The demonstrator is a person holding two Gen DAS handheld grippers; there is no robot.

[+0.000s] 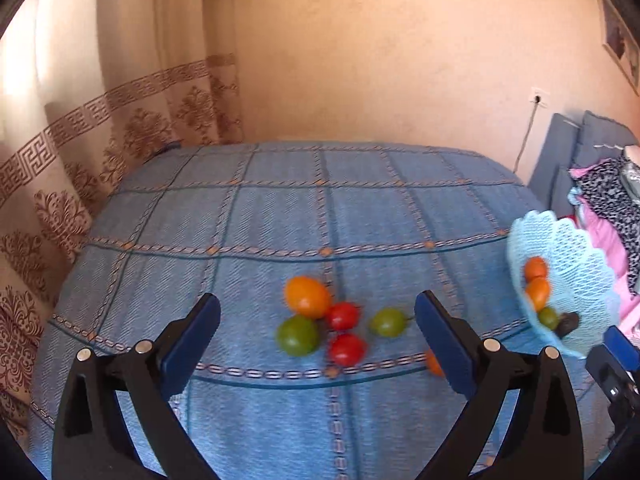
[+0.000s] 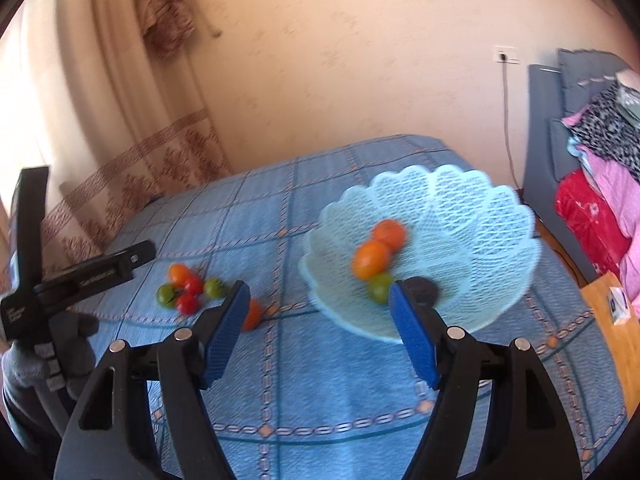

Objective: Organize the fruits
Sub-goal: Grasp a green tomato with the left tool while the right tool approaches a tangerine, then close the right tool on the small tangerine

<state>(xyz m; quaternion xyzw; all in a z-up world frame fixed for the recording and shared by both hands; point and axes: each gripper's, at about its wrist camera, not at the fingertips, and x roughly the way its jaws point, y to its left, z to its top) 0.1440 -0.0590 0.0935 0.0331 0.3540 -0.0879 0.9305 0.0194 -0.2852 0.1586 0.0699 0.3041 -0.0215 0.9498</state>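
A cluster of small fruits lies on the blue checked cloth: an orange one [image 1: 307,296], two red ones [image 1: 343,315], a green one [image 1: 297,335] and another green one [image 1: 387,322]. One more orange fruit [image 2: 252,314] lies apart, half hidden by a finger. My left gripper [image 1: 318,340] is open and empty, just short of the cluster. A light blue mesh basket [image 2: 480,216] holds two orange fruits [image 2: 371,259], a green one [image 2: 379,286] and a dark one [image 2: 422,290]. My right gripper [image 2: 320,320] is open and empty at the basket's near rim.
The blue-clothed table [image 1: 280,208] stands against a beige wall, with a patterned curtain [image 1: 72,184] to the left. A blue sofa with piled cloths [image 2: 600,152] is to the right. A wooden surface [image 2: 612,320] lies beside the table's right edge.
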